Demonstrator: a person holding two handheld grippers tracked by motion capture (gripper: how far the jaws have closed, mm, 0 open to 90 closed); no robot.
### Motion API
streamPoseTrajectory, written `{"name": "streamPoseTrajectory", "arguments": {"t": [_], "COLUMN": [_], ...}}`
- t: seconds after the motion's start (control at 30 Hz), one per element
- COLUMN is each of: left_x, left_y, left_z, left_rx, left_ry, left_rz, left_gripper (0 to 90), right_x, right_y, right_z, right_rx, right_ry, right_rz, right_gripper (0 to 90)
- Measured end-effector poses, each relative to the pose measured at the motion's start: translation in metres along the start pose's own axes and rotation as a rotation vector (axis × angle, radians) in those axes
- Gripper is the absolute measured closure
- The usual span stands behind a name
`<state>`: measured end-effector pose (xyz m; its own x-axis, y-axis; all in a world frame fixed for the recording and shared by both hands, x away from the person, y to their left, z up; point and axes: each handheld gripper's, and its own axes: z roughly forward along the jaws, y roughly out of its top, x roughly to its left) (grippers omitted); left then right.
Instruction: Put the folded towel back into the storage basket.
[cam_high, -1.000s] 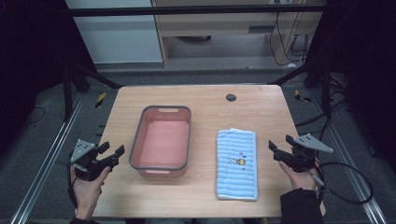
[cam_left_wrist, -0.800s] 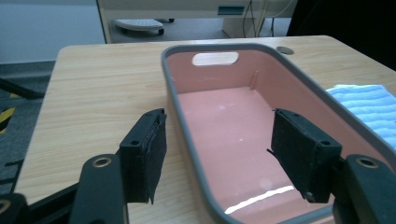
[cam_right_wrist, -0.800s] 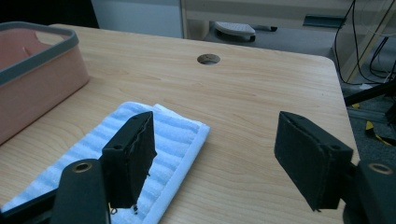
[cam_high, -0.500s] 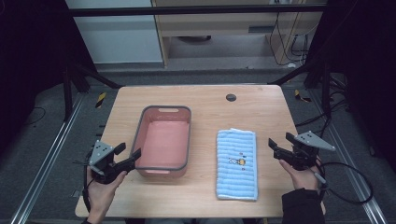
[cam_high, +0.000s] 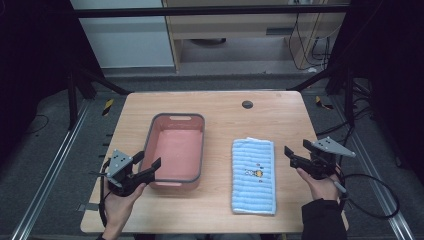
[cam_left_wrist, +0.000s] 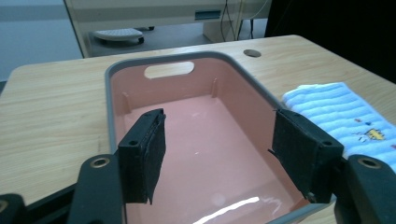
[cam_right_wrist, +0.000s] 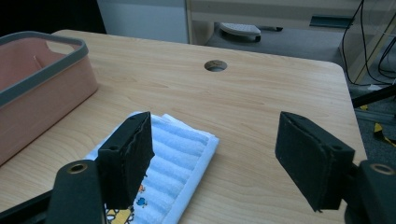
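A pink bin with a grey rim (cam_high: 198, 145) stands empty at the middle of the wooden table (cam_high: 225, 110). To its right lies a folded blue striped towel (cam_high: 253, 175) with a small yellow print. My left gripper (cam_high: 148, 166) is open at the bin's near left corner, its jaws reaching over the rim; in the left gripper view the pink bin (cam_left_wrist: 205, 140) lies between and beyond the open jaws of the left gripper (cam_left_wrist: 224, 154). My right gripper (cam_high: 291, 156) is open just right of the towel. In the right gripper view the towel (cam_right_wrist: 182, 154) lies under the left jaw of the right gripper (cam_right_wrist: 219, 158).
A round cable hole (cam_high: 247, 104) sits in the table near the far edge. Black frame posts (cam_high: 75, 85) stand at the table's sides, and a cable (cam_high: 370, 200) trails from the right gripper off the table's right edge.
My left gripper has moved right, from the table's left edge up to the bin's near left corner. The right gripper, the bin and the towel have stayed put.
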<state>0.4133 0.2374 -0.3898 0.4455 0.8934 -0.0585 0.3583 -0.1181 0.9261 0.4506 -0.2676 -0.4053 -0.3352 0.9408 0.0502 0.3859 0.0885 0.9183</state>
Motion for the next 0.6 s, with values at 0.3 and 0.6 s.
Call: {"name": "streamPoseTrajectory", "arguments": {"t": [0.3,0.6], "left_x": [-0.027,-0.052], "left_y": [0.009,0.012], "left_z": [0.010,0.024], "left_rx": [-0.014,-0.014], "left_ry": [-0.043,-0.086], "left_rz": [0.036,0.053], "left_gripper": [34.6,34.8], "right_x": [0.006,0.011], "right_y": [0.010,0.016], "right_z": [0.007,0.014], "right_rx": [-0.016,-0.002], "right_ry": [0.004,0.018], "right_rz": [-0.027,-0.042], "right_gripper": [30.0,34.0]}}
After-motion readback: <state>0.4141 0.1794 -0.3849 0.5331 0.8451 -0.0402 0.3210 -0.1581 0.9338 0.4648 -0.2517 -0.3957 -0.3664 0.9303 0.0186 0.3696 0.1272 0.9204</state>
